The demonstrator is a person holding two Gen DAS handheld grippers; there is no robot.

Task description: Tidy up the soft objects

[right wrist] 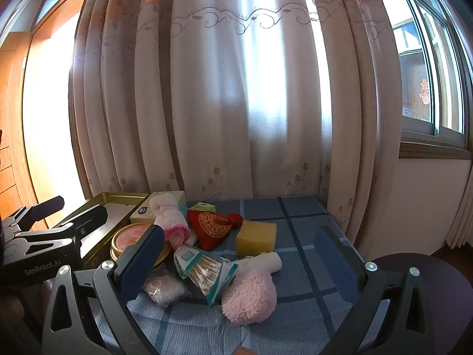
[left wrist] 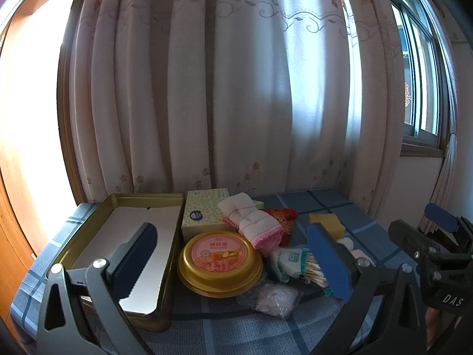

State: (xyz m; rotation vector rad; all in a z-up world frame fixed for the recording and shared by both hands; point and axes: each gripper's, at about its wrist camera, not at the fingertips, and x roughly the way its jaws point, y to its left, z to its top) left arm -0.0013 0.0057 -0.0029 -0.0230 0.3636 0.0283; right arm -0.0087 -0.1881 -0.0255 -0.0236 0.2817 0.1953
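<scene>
Both grippers, left (left wrist: pixel 233 261) and right (right wrist: pixel 239 261), jaws released, empty. Risk: grabbing pink puff (right wrist: pixel 249 297) snags cotton-swab packet (right wrist: pixel 204 269) (they touch), dragging it off the bench (right wrist: pixel 295 224).

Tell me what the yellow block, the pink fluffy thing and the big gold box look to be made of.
Yellow block: likely foam sponge, matte, with a porous-looking face.
Pink fluffy thing: plush or chenille-like fabric, with a nubby, looped pile; exact fibre unclear.
Big gold box: probably tin-plate metal, with a glossy gold rim and thin rolled edges.
</scene>
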